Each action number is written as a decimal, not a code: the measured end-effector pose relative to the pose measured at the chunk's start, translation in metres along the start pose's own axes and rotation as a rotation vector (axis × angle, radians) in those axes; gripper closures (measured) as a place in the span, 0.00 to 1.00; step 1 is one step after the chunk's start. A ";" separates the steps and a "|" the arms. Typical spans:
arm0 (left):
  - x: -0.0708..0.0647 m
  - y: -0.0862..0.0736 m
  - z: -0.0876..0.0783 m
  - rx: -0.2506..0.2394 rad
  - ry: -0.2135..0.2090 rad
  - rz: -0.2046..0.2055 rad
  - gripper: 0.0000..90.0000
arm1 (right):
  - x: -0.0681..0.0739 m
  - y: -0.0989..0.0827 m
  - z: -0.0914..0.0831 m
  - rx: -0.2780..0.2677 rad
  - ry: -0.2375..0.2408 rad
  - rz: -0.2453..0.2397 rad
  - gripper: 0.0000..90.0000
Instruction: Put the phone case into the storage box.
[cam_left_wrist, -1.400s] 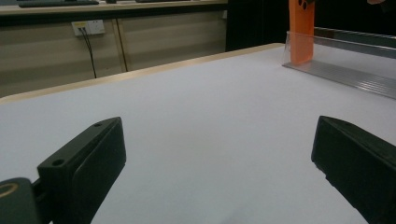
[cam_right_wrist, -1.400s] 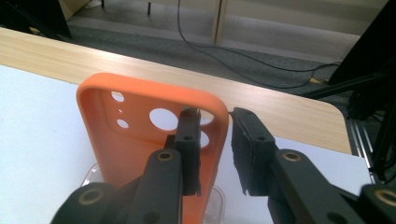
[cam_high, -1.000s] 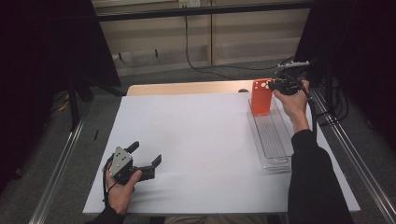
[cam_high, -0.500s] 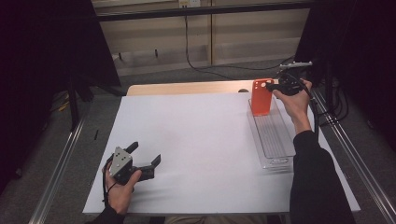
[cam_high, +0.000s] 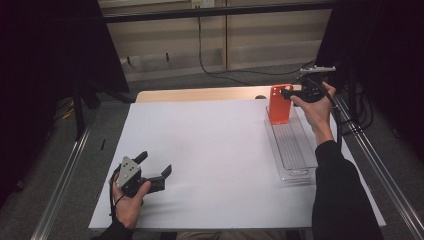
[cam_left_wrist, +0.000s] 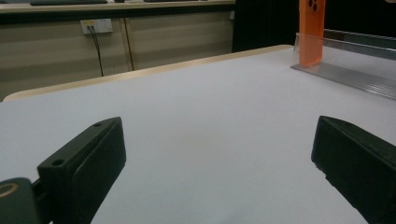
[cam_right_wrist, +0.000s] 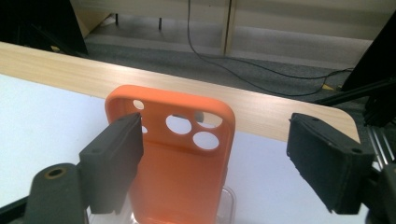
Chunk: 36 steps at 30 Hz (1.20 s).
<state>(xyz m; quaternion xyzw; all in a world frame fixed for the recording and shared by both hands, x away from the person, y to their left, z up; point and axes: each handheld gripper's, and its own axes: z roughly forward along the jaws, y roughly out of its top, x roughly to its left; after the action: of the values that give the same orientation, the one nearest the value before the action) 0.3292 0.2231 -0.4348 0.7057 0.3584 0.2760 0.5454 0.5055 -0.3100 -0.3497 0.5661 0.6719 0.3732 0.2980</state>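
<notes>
So the table is covered with a plain white sheet, a strip of light wood showing along its far edge, with grey carpet, pale wall panels and a dangling black cable beyond. An orange phone case stands upright at the far end of a clear plastic tray on the right side. The right gripper sits spread wide around the case, touching nothing as far as I can tell. The left gripper rests near the front-left, jaws spread too. Both side areas are too dark to read.
</notes>
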 end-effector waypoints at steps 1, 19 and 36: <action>0.000 0.000 0.000 0.000 0.000 -0.001 0.03 | 0.000 -0.001 0.000 -0.006 0.007 0.005 0.16; -0.001 -0.001 -0.004 -0.002 0.010 0.006 0.03 | 0.009 -0.013 -0.009 -0.095 -0.003 -0.006 0.11; -0.001 0.000 -0.004 -0.010 -0.005 -0.004 0.03 | 0.015 -0.032 -0.024 -0.191 -0.045 0.017 0.05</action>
<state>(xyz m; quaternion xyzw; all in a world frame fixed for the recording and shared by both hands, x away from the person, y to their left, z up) 0.3252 0.2250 -0.4341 0.7030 0.3569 0.2748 0.5504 0.4661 -0.3014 -0.3634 0.5490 0.6218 0.4250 0.3625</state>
